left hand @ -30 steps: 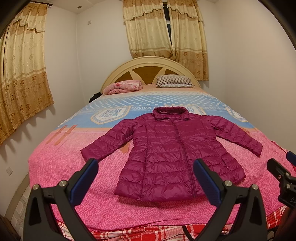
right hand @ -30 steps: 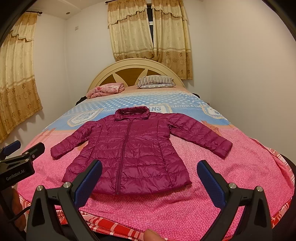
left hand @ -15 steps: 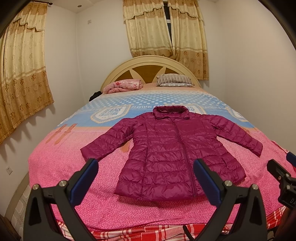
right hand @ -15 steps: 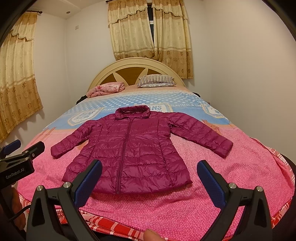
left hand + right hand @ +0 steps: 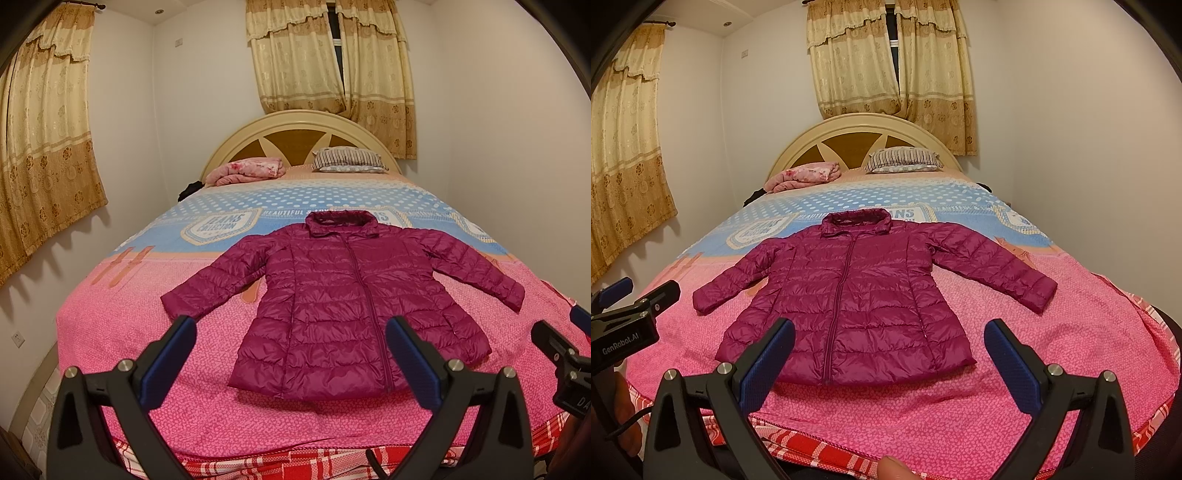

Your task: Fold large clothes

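- Jacket (image 5: 343, 306) lies flat, zipped, sleeves spread toward 10 and 2 o'clock on the bed (image 5: 147, 332): nothing folded yet.
- Left gripper (image 5: 291, 354) and right gripper (image 5: 890, 354): jaws wide apart, empty.

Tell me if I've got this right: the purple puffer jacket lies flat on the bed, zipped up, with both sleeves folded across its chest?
Not quite. The purple puffer jacket does lie flat and zipped on the bed, but both sleeves are spread out to the sides, not folded across the chest. The left wrist view shows this plainly, and the right wrist view agrees.
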Demonstrator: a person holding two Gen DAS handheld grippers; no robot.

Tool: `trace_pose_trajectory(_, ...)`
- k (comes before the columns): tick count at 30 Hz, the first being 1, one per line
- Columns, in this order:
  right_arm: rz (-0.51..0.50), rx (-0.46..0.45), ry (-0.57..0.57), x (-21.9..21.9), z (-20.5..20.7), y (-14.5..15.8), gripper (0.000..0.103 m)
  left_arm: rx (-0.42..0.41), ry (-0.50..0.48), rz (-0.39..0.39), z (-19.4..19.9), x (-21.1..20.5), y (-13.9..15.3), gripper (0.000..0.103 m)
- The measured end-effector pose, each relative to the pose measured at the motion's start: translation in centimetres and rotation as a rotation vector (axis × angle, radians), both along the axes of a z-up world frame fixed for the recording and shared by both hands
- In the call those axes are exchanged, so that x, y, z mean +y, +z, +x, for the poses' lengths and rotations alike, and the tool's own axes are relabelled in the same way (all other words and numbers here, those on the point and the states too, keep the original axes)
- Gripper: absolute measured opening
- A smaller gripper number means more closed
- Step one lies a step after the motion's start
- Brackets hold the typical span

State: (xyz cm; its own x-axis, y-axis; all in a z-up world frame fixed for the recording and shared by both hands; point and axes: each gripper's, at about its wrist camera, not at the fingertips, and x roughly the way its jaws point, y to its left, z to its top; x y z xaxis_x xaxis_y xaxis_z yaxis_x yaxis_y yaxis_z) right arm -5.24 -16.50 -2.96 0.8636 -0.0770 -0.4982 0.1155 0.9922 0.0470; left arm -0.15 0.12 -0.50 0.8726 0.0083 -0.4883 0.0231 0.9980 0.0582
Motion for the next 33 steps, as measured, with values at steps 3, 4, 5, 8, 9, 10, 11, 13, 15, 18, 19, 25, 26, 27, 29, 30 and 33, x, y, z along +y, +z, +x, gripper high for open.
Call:
trace_pose_trajectory(3, -0.003, 0.0, -0.001, 0.0, 0.1, 0.0, 0.102, 0.003, -0.001, 0.0, 0.0, 0.1, 0.0, 0.103)
trace_pose_trajectory(4, -0.003, 0.0, -0.001, 0.0, 0.1, -0.1, 0.102, 0.005, -0.002, 0.001, 0.1, 0.1, -0.1, 0.103)
trace_pose_trajectory(5, 0.001, -0.003, 0.002, -0.1, 0.1, -0.1, 0.102, 0.01, -0.003, 0.003, 0.3, 0.1, -0.3, 0.103)
trace_pose_trajectory(8, 0.023, -0.025, 0.017, -0.6, 0.4, -0.5, 0.102, 0.025, -0.012, 0.007, 1.0, -0.1, -0.7, 0.103)
trace_pose_trajectory(9, 0.023, -0.025, 0.018, -0.9, 0.7, -0.8, 0.102, 0.027, -0.011, 0.014, 1.4, -0.1, -1.0, 0.103)
trace_pose_trajectory(10, 0.022, -0.014, 0.016, -1.4, 1.3, -1.2, 0.102, 0.032, -0.01, 0.022, 1.8, -0.1, -1.4, 0.103)
trace_pose_trajectory(11, 0.031, 0.001, 0.015, -2.0, 1.9, -1.6, 0.102, 0.041, -0.011, 0.029, 2.4, -0.2, -1.9, 0.103)
trace_pose_trajectory(13, 0.103, 0.026, 0.02, -4.1, 3.4, -3.0, 0.102, 0.058, -0.007, 0.046, 3.6, -0.3, -2.8, 0.103)
trace_pose_trajectory(15, 0.178, 0.02, -0.026, -6.7, 4.6, -4.4, 0.102, 0.081, 0.0, 0.072, 4.9, -0.4, -3.6, 0.103)
trace_pose_trajectory(18, 0.188, 0.051, -0.096, -9.8, 6.8, -6.8, 0.102, 0.085, -0.001, 0.078, 6.9, -0.4, -4.4, 0.103)
trace_pose_trajectory(19, 0.196, 0.065, -0.115, -10.8, 7.6, -7.5, 0.101, 0.089, 0.001, 0.079, 7.7, -0.4, -4.6, 0.103)
trace_pose_trajectory(25, 0.298, 0.154, -0.231, -17.8, 11.7, -11.1, 0.088, 0.081, -0.025, 0.076, 11.9, -1.5, -5.4, 0.103)
trace_pose_trajectory(26, 0.294, 0.16, -0.237, -19.0, 12.6, -11.5, 0.072, 0.078, -0.025, 0.087, 12.7, -1.9, -5.7, 0.103)
trace_pose_trajectory(27, 0.28, 0.17, -0.248, -19.8, 13.2, -11.8, 0.066, 0.081, -0.027, 0.093, 13.5, -2.2, -5.9, 0.103)
trace_pose_trajectory(29, 0.286, 0.183, -0.3, -22.1, 14.4, -12.5, 0.059, 0.086, -0.039, 0.1, 15.2, -2.8, -6.5, 0.103)
trace_pose_trajectory(30, 0.296, 0.189, -0.317, -23.0, 14.8, -12.7, 0.059, 0.09, -0.036, 0.11, 16.2, -3.2, -6.9, 0.103)
trace_pose_trajectory(33, 0.376, 0.202, -0.406, -27.3, 16.2, -14.0, 0.059, 0.116, -0.037, 0.124, 18.5, -4.1, -8.1, 0.103)
